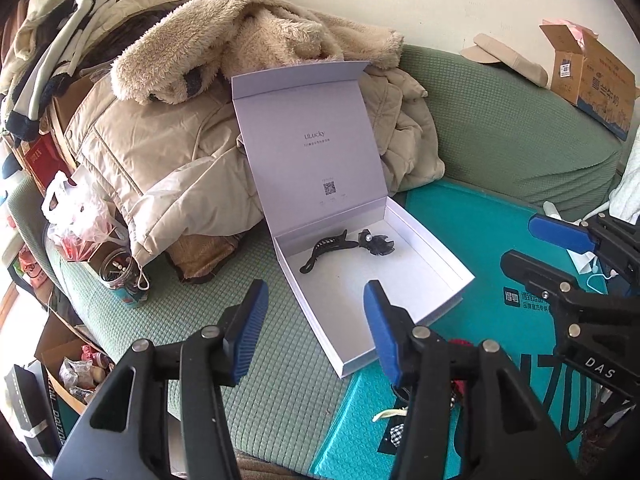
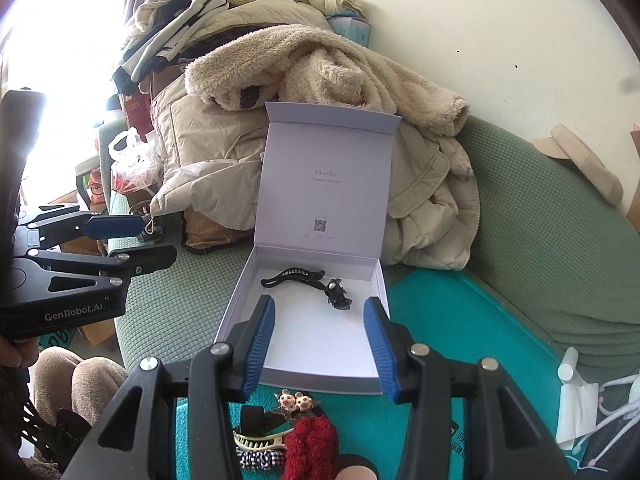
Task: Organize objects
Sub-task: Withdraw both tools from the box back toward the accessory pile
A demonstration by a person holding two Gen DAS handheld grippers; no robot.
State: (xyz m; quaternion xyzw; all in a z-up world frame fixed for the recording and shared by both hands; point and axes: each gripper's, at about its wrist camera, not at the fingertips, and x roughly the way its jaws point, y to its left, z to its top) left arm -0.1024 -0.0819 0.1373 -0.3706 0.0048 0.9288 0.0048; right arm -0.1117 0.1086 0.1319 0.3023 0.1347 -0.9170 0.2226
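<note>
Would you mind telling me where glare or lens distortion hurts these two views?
Right wrist view: window light blows out the upper left corner, washing out detail there. Left wrist view: evenly lit, with milder overexposure at the left edge. Both: fisheye bending curves the green sofa and darkens the corners, yet the white box and its black hair clips stay sharp.

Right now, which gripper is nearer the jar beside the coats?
Left. The left gripper hovers just right of the jar; the right gripper is farther right, in front of the open box.
</note>
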